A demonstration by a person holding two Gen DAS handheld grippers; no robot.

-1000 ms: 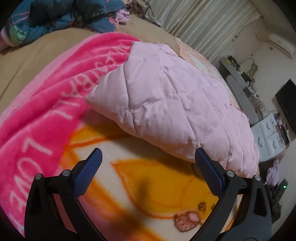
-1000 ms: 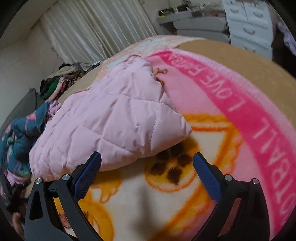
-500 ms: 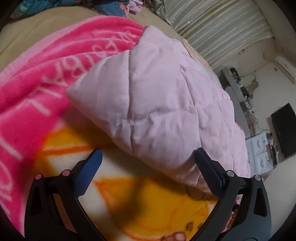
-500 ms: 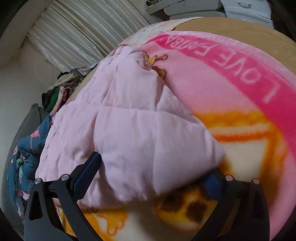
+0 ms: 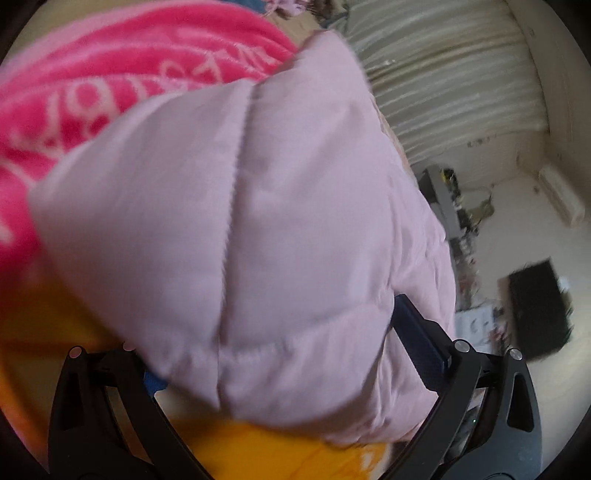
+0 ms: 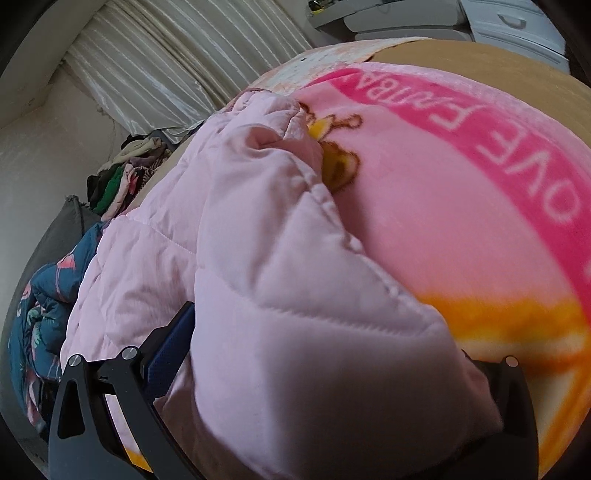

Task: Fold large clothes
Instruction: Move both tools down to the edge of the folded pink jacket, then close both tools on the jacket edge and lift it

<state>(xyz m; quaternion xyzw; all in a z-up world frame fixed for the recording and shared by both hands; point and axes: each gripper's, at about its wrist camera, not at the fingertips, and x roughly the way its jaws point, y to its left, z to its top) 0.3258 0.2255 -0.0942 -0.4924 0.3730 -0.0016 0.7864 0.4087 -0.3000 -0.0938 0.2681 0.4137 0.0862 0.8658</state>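
A pale pink quilted jacket (image 5: 258, 229) lies folded on a pink and orange fleece blanket (image 5: 110, 74) on the bed. My left gripper (image 5: 280, 354) is open, with the jacket's near corner between its fingers (image 5: 417, 332). The jacket (image 6: 295, 332) fills the right wrist view too. My right gripper (image 6: 328, 354) is open, its fingers (image 6: 170, 347) on either side of the jacket's other near corner. The right finger is mostly hidden under the fabric.
The blanket (image 6: 461, 221) with white lettering spreads to the right. A dark blue patterned garment (image 6: 48, 295) and a clothes pile (image 6: 122, 177) lie at the far left. Curtains (image 6: 184, 55), white drawers (image 6: 517, 26) and a black screen (image 5: 535, 306) stand beyond the bed.
Both grippers have moved forward toward the jacket; its near corners now sit between the open fingers. The jacket has not been lifted.
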